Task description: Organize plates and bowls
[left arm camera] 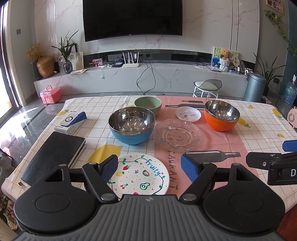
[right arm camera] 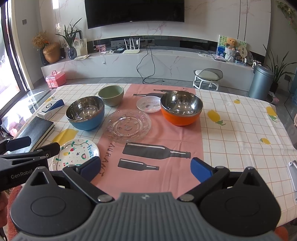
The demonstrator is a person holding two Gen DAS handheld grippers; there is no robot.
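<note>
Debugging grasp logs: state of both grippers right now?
Left gripper: open, holding nothing, above the Fruity plate.
Right gripper: open, holding nothing, over the pink runner.

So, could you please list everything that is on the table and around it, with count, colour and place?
Steel-lined bowls: 2; blue bowl left of centre, orange bowl right.
Ceramic bowl: 1, green, behind the blue bowl.
Glass plate: 1, clear, centre.
Small plate: 1, white, behind the glass plate.
Fruity plate: 1, white with fruit drawings, near edge.
Notebook: 1, black, left edge.
Box: 1, white and blue, behind the notebook.
Tablecloth: 1, checked with lemons, pink middle.
Television: 1, black, wall.
Stool: 1, white, beyond the table.
Left gripper: open, over the fruity plate.
Right gripper: open, empty.
</note>
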